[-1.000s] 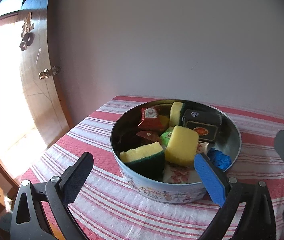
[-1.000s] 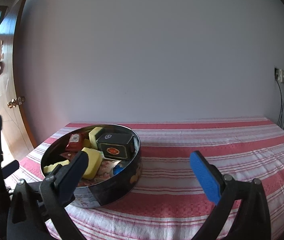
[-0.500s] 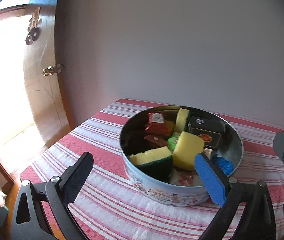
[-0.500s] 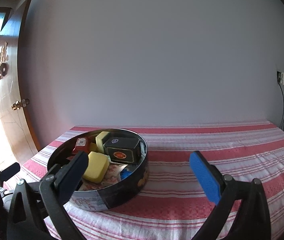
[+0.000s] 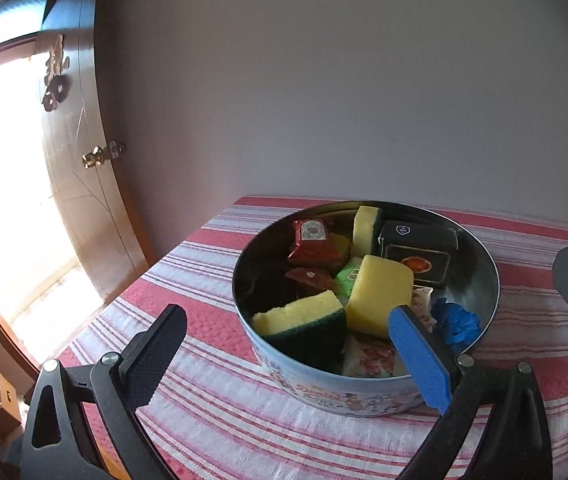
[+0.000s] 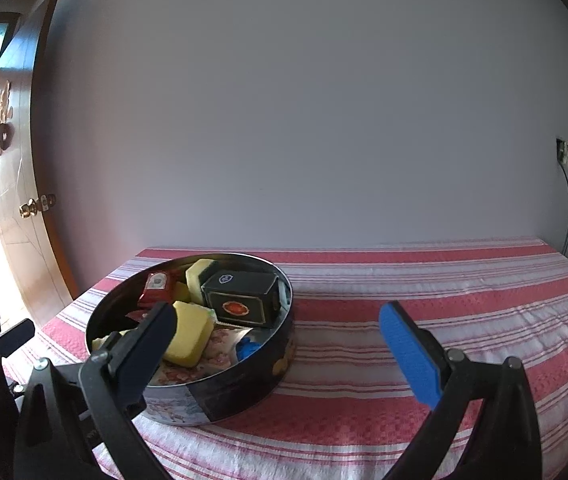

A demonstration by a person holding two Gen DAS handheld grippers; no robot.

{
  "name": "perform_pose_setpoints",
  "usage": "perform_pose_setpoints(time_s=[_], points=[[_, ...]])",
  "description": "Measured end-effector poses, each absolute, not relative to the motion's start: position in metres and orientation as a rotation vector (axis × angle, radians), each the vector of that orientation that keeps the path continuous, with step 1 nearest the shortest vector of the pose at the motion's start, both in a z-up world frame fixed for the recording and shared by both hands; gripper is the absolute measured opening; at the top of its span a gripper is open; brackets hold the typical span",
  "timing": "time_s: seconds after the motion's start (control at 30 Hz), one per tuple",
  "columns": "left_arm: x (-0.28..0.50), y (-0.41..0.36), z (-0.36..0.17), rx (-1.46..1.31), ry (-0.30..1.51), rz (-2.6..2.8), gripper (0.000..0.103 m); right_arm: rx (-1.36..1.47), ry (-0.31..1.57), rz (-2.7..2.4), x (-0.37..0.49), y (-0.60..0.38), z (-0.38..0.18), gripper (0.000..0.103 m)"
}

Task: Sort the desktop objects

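Item: round tin (image 5: 364,390), full. My left hand-held gripper (image 5: 284,354) and right hand-held gripper (image 6: 284,344) spread, empty; I approach the front sponge (image 5: 304,326) squarely.

One tin (image 5: 336,394) stands on the desk (image 5: 220,420). In it lie three sponges (image 5: 378,294), one black box (image 5: 418,248), two red sachets (image 5: 312,238), one green packet (image 5: 348,278) and one blue crumpled thing (image 5: 454,320). Two hand-held grippers (image 5: 284,356) (image 6: 280,344) are in view, both with jaws wide apart and empty.
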State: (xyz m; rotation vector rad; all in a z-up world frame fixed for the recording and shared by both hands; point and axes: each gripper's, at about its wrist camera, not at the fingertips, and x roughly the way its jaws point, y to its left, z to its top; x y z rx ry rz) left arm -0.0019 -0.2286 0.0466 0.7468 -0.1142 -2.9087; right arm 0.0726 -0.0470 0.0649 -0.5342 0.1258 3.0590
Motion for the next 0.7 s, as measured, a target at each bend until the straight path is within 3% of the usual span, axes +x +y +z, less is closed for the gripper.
perform_pose_setpoints(time_s=[0.7], points=[[-0.009, -0.229, 0.055, 0.737, -0.058, -2.929, 0.102, -0.544, 0.129, 3.067, 0.070, -0.040, 0.065, 0.103]])
